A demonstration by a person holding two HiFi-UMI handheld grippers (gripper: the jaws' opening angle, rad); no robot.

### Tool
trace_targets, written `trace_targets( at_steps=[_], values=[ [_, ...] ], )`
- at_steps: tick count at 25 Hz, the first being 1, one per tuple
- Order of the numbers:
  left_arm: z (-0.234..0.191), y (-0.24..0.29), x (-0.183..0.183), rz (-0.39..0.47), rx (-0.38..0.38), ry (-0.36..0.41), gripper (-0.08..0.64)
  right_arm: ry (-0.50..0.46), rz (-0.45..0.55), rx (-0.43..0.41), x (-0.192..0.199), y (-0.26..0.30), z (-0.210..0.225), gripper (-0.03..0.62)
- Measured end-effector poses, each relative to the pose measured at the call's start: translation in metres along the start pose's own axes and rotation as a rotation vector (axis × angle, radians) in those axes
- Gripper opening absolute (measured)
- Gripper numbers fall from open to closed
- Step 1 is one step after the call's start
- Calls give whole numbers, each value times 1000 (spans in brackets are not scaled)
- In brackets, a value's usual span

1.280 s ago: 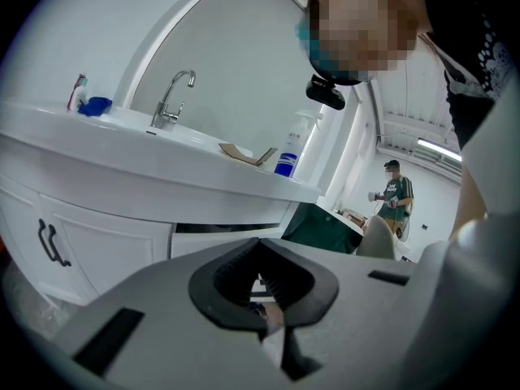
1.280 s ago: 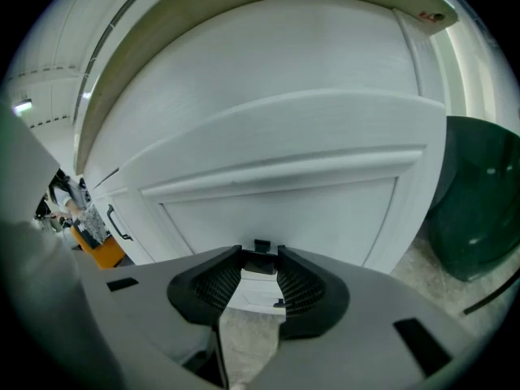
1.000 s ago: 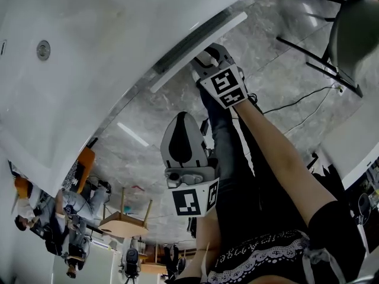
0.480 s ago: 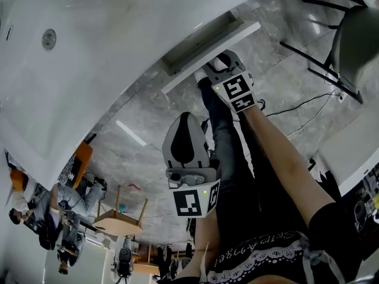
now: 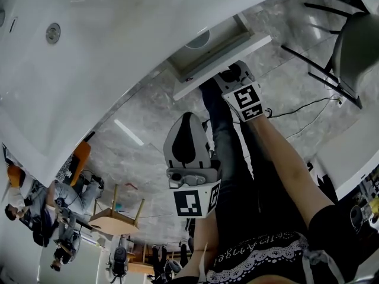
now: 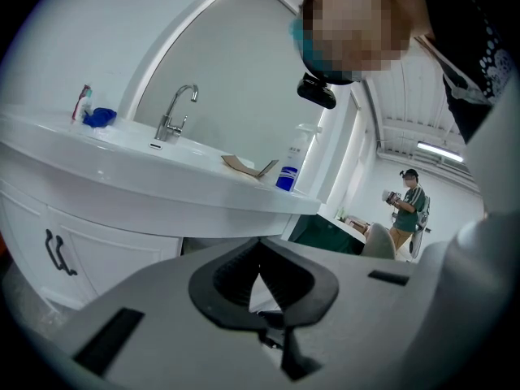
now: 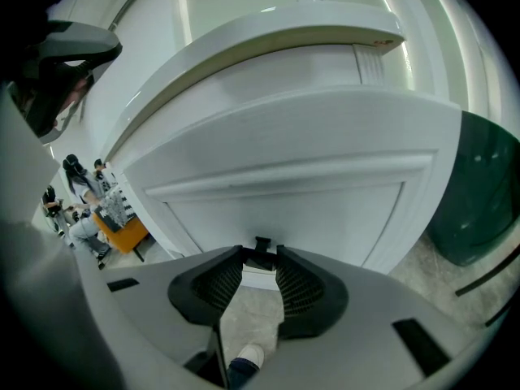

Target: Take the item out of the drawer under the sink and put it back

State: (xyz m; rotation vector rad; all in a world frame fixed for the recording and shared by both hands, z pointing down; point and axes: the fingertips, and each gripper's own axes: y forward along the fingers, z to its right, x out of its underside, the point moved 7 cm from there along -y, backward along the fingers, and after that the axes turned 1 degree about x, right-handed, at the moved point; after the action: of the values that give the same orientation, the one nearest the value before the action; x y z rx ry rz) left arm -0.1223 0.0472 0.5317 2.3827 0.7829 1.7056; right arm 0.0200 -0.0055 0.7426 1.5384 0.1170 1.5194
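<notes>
The white drawer [image 5: 223,63] under the vanity counter [image 5: 89,70] stands partly pulled out, and a round pale item [image 5: 198,38] shows inside it. My right gripper [image 5: 233,76] is at the drawer front [image 7: 276,185], shut on the small black drawer handle [image 7: 262,245]. My left gripper [image 5: 186,142] hangs lower and nearer to me, away from the drawer. Its jaws [image 6: 260,249] are shut with nothing between them, pointing toward the sink counter [image 6: 138,165] with its tap [image 6: 175,112].
A dark chair [image 5: 349,34] stands at the right and a black cable [image 5: 296,106] runs over the marble floor. A blue-based bottle [image 6: 287,171] and a folded card [image 6: 248,166] sit on the counter. A cabinet door handle [image 6: 55,251] is lower left. People stand in the background [image 6: 405,210].
The drawer has slid further out from under the counter, drawn by my right gripper, and its inside now shows. The left gripper has stayed in place.
</notes>
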Motion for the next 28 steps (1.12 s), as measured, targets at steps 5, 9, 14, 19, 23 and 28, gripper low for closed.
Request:
trace_targets(
  at_steps=[5, 9, 14, 19, 23, 28],
  values=[
    [-2, 4, -2, -1, -2, 0, 3, 10, -5, 7, 6, -5, 1, 137],
    [-6, 7, -4, 1, -6, 1, 3, 4, -2, 10, 9, -11, 1, 129],
    [-7, 10, -8, 4, -4, 2, 3, -6, -11, -2, 5, -9, 4, 129],
    [-2, 8, -16, 13, 18, 19, 3, -16, -58, -38, 5, -9, 6, 130],
    [0, 1, -30, 23, 25, 43, 3, -21, -98, -28, 0, -18, 3, 130],
    [0, -12, -47, 73, 35, 40, 3, 10, -39, 24, -22, -48, 9, 18]
  ],
)
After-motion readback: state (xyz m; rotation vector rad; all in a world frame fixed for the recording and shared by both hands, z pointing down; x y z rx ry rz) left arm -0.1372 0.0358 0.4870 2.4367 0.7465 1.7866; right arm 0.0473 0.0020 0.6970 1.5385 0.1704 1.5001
